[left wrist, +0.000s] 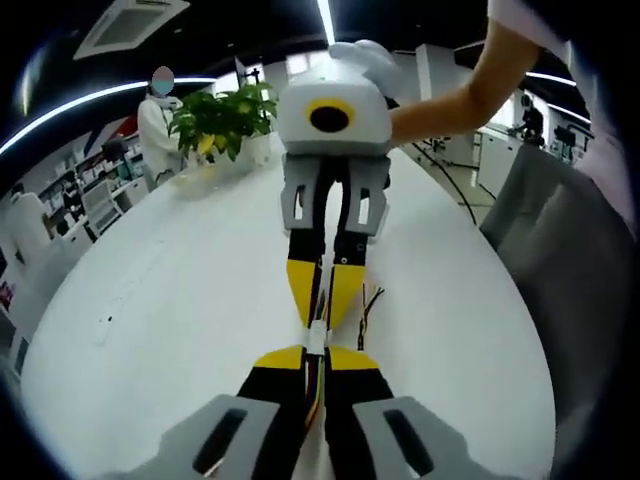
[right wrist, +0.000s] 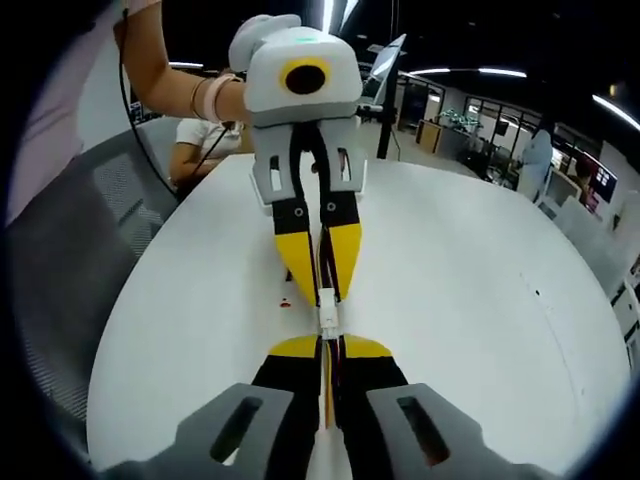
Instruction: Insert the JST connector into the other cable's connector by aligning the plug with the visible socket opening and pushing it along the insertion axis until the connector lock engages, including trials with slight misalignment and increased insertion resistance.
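Over the middle of the white counter (left wrist: 150, 290), well clear of its edges, the left hand-held gripper (left wrist: 318, 352) and right hand-held gripper (right wrist: 328, 345) meet tip to tip, each clamped on its cable, the white connectors (right wrist: 327, 303) touching between them.

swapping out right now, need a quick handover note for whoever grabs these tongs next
Left tongs: shut on the multicoloured wire cable.
Right tongs: shut on the red and black wire cable.
The small white plastic JST connector pair sits between the two tips, above the white round table, plug and socket meeting end to end.
Done: both cables gripped and lined up.
Left: I cannot tell if the lock has engaged; push along the axis and check.
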Tool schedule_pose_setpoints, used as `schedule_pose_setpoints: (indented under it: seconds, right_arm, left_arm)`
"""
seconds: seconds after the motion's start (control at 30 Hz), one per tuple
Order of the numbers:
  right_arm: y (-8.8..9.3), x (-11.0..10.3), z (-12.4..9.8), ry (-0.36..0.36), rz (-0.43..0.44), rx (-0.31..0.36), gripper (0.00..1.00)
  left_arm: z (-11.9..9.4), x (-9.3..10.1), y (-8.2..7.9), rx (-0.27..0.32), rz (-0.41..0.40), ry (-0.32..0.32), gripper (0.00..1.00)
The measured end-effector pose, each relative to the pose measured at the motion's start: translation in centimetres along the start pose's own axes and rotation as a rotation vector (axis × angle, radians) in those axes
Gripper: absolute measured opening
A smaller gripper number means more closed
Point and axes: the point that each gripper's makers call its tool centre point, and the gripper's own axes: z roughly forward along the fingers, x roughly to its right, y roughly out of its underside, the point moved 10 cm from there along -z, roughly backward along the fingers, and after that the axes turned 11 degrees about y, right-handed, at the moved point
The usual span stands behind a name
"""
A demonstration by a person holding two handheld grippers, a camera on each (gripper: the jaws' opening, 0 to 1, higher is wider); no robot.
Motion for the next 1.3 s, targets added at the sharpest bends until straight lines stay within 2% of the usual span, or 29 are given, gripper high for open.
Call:
schedule_pose_setpoints:
  seconds: [0.17,0.23,0.27,0.3,0.37,0.7,0.87,1.3]
  right_arm:
    - [-0.1,0.0,0.2,-0.004,-0.011,0.003,0.01]
    - [-0.7,0.2,0.2,-0.005,0.019,0.048,0.01]
    - [-0.9,0.3,0.2,-0.003,0.004,0.049,0.01]
    - [-1.0,0.6,0.3,0.017,-0.070,0.030,0.01]
    - [-1.0,0.6,0.7,0.007,-0.015,0.050,0.01]
    - [-1.1,1.1,2.2,0.016,-0.029,0.064,0.01]
    - [-0.9,1.6,3.0,0.031,-0.004,0.063,0.02]
    - [0.5,1.3,4.6,0.024,0.059,0.041,0.02]
  left_arm:
    - [0.2,0.2,0.4,-0.013,-0.003,0.013,0.00]
    - [0.5,0.3,0.8,-0.046,0.013,0.001,0.00]
    - [0.5,0.3,0.8,-0.037,0.007,0.001,0.00]
    - [0.3,0.1,0.8,-0.026,-0.006,-0.023,0.00]
    - [-0.1,-0.1,0.9,-0.025,-0.009,-0.025,0.00]
    - [-0.5,-0.9,1.5,-0.051,0.006,-0.047,0.00]
    - [-0.5,-1.8,2.0,-0.064,-0.005,-0.057,0.00]
    - [0.5,-1.9,3.5,-0.098,-0.024,-0.045,0.00]
